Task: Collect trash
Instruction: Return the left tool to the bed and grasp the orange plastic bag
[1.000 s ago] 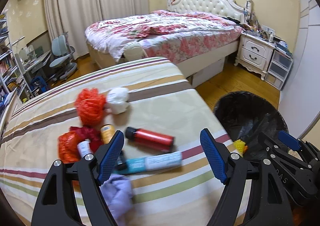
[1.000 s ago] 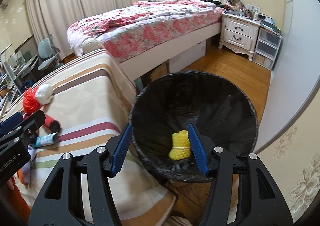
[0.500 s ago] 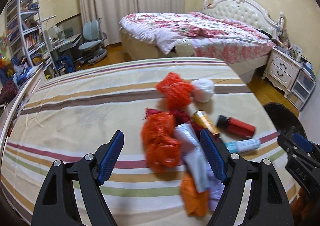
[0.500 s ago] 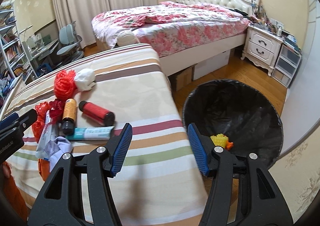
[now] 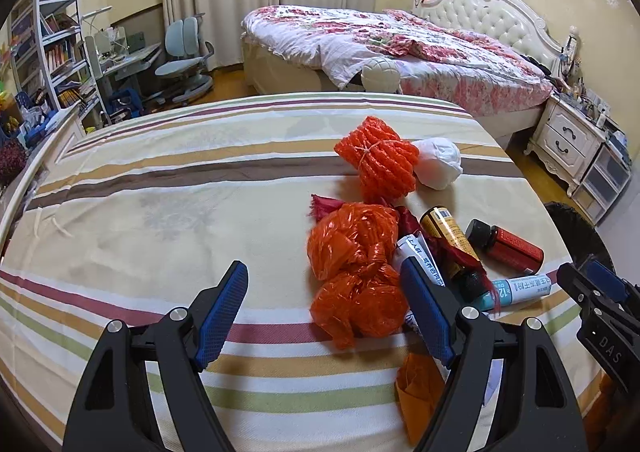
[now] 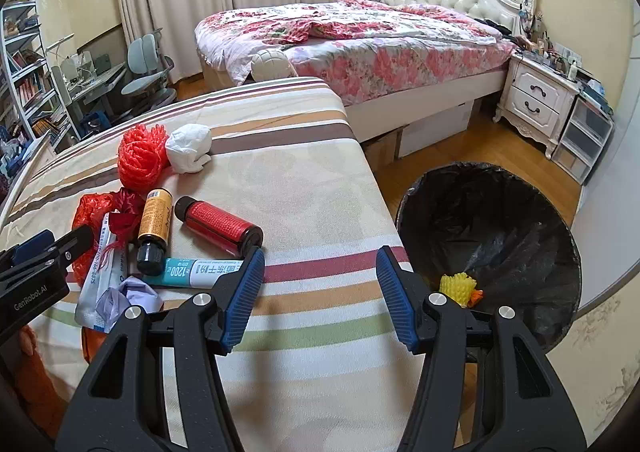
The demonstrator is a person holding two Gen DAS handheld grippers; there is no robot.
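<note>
left gripper (image 5: 324, 308) spread and empty above the striped bed (image 5: 168, 188), its right finger just beside the orange bag (image 5: 356, 272); right gripper (image 6: 320, 292) spread, empty, between the tube (image 6: 200, 272) and the bin (image 6: 492, 236). risk: the trash lies piled and touching, so a closing grip may snag a neighbour; round bottles (image 6: 218, 224) could roll off the edge.
</note>
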